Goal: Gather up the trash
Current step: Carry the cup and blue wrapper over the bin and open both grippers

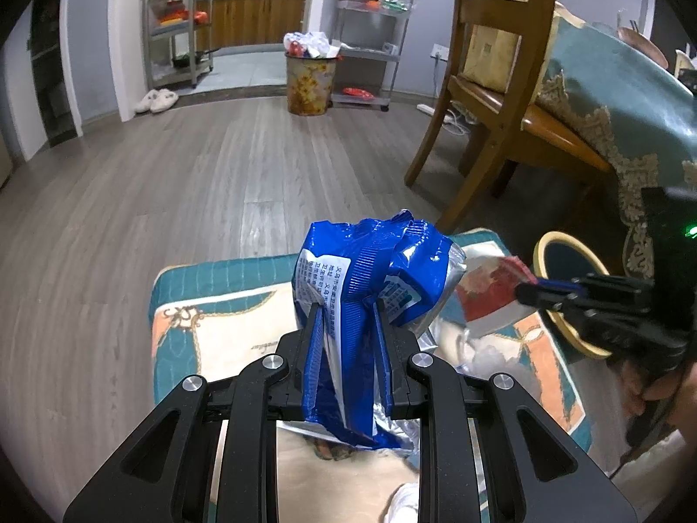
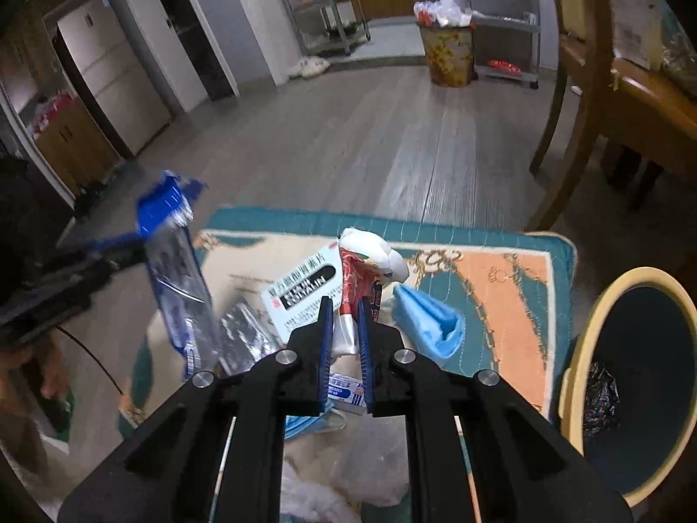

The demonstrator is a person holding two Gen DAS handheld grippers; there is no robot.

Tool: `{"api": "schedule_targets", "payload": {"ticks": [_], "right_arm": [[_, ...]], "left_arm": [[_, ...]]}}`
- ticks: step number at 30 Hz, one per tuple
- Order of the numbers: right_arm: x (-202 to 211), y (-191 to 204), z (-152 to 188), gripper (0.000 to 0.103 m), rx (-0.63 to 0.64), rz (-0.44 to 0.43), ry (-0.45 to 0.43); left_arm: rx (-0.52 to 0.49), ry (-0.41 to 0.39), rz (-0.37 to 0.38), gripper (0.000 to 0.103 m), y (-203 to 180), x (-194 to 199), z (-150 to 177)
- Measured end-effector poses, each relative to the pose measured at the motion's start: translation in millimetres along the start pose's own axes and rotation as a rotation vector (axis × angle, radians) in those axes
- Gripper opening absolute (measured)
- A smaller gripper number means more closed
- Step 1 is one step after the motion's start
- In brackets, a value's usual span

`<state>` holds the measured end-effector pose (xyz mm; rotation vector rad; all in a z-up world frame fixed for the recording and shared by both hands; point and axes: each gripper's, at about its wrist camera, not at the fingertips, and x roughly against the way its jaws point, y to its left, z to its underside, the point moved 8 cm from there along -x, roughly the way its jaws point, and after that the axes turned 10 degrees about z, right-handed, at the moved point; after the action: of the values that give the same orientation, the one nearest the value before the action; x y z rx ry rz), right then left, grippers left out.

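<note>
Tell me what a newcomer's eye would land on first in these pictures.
First, the crumpled blue wrapper, pinched upright in the left claw above the patterned mat. Next, the red-and-white packet clamped in the right claw, with a blue glove and a white medicine box on the mat behind it. The cream-rimmed bin waits just right of the mat.

A snack bag (image 1: 361, 287) is held between the fingers (image 1: 310, 331) of the left gripper (image 1: 348, 327) above a patterned mat (image 2: 501, 287). To its right, a wrapper (image 2: 361, 279) is clamped in the right gripper (image 2: 346, 327). A medicine box (image 2: 300, 296) and a crumpled cloth (image 2: 431, 322) are spread on the mat beside it. A bin (image 2: 618, 375) is placed at the mat's right edge, and a chair (image 1: 492, 100) is set behind.
</note>
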<state>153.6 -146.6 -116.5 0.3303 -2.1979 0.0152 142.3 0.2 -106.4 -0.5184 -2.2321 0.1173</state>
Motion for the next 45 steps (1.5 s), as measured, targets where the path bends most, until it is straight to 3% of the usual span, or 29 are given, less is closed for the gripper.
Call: {"api": "schedule_targets", "payload": {"ticks": [11,19,26,30,34,38,42,45], "right_arm": [[86.8,-78.8,-10.8,0.011,-0.119,0.048,-0.135],[120.5,-178.1,-4.8,0.011,-0.258,0.154,-0.185],[106.7,-251.7,23.7,0.011,-0.34,0.233,-0.115],[91.0,-288.7,44.0,0.011,-0.424,0.25,-0.053],[78.4,-309.5,62.0,0.011,-0.478,0.249,-0.002],[70.5,-308.3,65.7,0.013,-0.477,0.239,0.016],[71.2,-302.1,65.0,0.013,-0.456,0.248,0.019],[71.2,-297.9,61.4,0.018,-0.442,0.246,0.011]], "left_arm": [[-0.136,-0.053,0.014,0.024,-68.0,-3.0,-20.2],[-0.279,-0.091,0.073,0.024,-164.9,-25.2,-36.9],[-0.321,-0.05,0.207,0.024,-255.8,-80.5,-39.2],[-0.304,0.005,0.276,0.024,-290.7,-122.1,-32.0],[-0.316,0.053,0.294,0.024,-314.6,-158.1,-23.2],[-0.352,0.07,0.289,0.035,-326.6,-173.7,-21.3],[-0.336,0.045,0.258,0.059,-314.7,-163.1,-27.3],[-0.312,0.025,0.24,0.064,-299.6,-147.6,-34.2]]}}
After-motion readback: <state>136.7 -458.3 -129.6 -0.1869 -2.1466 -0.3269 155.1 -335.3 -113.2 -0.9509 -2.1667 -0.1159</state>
